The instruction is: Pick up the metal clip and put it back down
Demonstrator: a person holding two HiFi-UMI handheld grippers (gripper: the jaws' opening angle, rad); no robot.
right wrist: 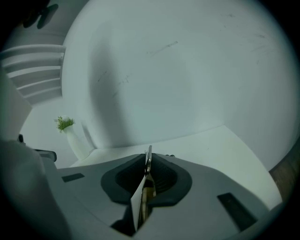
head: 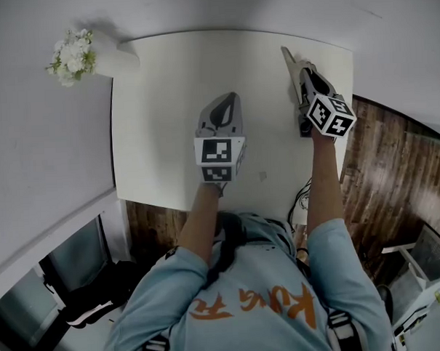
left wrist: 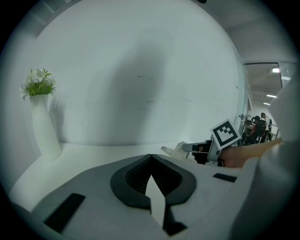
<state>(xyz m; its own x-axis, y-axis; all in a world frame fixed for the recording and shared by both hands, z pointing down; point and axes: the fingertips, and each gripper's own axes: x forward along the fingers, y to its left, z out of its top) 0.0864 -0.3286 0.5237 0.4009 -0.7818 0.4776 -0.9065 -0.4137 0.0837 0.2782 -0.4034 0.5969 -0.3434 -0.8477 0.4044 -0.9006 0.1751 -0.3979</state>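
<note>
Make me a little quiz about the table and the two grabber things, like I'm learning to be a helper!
1. True or false: the vase stands near a corner of the table.
2. What holds the metal clip? A) left gripper B) right gripper C) neither
3. Fill in: the left gripper's jaws are shut and hold ____.

Key: 1 true. 2 B; the clip stands on edge between its jaws. 3 nothing.
</note>
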